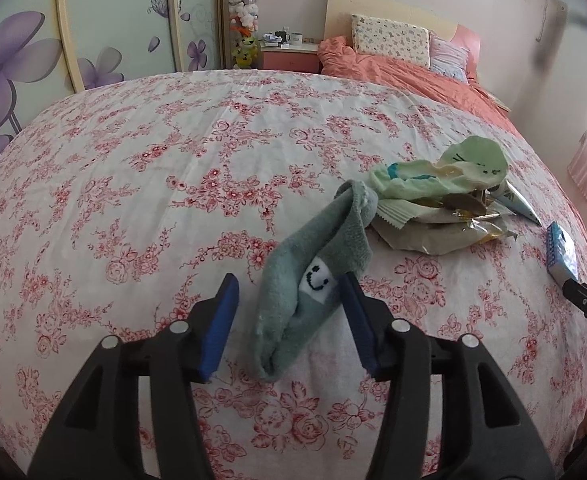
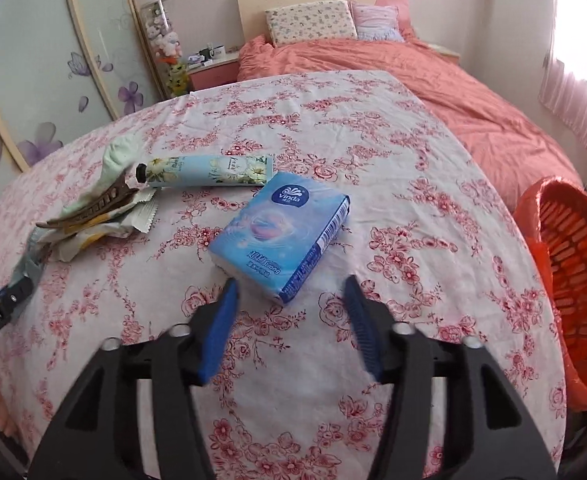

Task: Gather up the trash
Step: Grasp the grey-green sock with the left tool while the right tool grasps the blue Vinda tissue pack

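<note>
From the left wrist, the left gripper (image 1: 289, 316) has black plastic arms and flat blue pads with little ridges. Its jaws stand partly apart. A soft, fuzzy grey-green sock (image 1: 313, 280) lies between them on the cloth. It has a white patch with a smiley face. The right pad (image 1: 357, 320) looks to be touching the sock, and the left pad is clear of it, so nothing is squeezed. The sock is long and folded, and its far end reaches a small heap of trash (image 1: 425, 228). In the heap are a pale green sock (image 1: 465, 164), a crinkly wrapper with a zigzag edge, and a brown hair clip. All this sits on a wrinkly white tablecloth (image 1: 133, 200) with red flowers. At the right edge the tip of the other gripper shows.

From the right wrist, the right gripper (image 2: 291, 316) has the same blue ridged pads. Its jaws are wide apart and hold nothing. A shiny blue tissue pack (image 2: 281, 228), shaped like a small brick, lies just ahead of the tips and does not touch them. Behind it lies a smooth round tube (image 2: 209, 170) with flowers on it. The trash heap is to the left. An orange plastic basket (image 2: 573, 276) with slots stands by the table's right edge.
</note>
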`<state>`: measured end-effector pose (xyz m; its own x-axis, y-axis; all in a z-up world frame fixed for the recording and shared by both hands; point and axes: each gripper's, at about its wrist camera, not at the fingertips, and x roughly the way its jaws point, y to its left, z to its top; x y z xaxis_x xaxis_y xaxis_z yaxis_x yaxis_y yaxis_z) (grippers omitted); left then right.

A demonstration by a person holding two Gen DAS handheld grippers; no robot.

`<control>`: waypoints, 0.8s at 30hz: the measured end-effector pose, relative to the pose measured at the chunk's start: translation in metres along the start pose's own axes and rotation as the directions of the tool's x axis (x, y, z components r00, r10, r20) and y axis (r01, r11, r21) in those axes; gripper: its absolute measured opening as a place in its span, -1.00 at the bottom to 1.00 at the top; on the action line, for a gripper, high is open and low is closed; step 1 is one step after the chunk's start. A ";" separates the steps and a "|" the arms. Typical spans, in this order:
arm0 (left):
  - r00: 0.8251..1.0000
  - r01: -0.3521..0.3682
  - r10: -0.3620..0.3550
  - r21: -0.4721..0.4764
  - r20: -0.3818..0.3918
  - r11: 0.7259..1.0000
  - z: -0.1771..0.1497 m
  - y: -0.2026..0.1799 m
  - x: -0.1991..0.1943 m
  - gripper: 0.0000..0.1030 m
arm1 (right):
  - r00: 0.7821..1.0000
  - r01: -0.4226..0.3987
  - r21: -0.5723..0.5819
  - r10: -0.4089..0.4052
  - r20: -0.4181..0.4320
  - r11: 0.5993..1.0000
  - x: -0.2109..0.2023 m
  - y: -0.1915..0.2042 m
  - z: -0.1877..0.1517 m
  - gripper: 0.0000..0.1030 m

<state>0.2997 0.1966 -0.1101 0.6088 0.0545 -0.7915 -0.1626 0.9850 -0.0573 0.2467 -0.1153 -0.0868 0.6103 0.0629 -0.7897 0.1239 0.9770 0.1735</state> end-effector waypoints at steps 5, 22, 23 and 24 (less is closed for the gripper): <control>1.000 0.019 -0.020 -0.014 -0.014 1.000 0.005 -0.003 0.002 0.03 | 1.000 0.022 0.120 -0.020 -0.012 0.993 0.015 0.010 0.016 0.47; 1.000 -0.009 0.009 0.052 -0.003 0.999 0.002 -0.017 0.005 0.01 | 1.000 0.004 -0.242 -0.002 0.009 0.970 0.008 0.002 0.005 0.08; 1.000 -0.011 0.011 0.052 -0.003 0.999 0.003 -0.018 0.005 0.00 | 1.000 -0.004 -0.219 0.004 0.002 0.976 0.008 0.000 0.005 0.09; 1.000 -0.010 0.010 0.048 -0.003 0.999 0.003 -0.018 0.005 -0.02 | 1.000 -0.005 -0.203 0.005 -0.002 0.979 0.009 0.000 0.006 0.12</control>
<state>0.3081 0.1795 -0.1111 0.6045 0.0639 -0.7940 -0.1310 0.9912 -0.0200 0.2574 -0.1160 -0.0904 0.6091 0.0682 -0.7902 -0.0410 0.9977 0.0545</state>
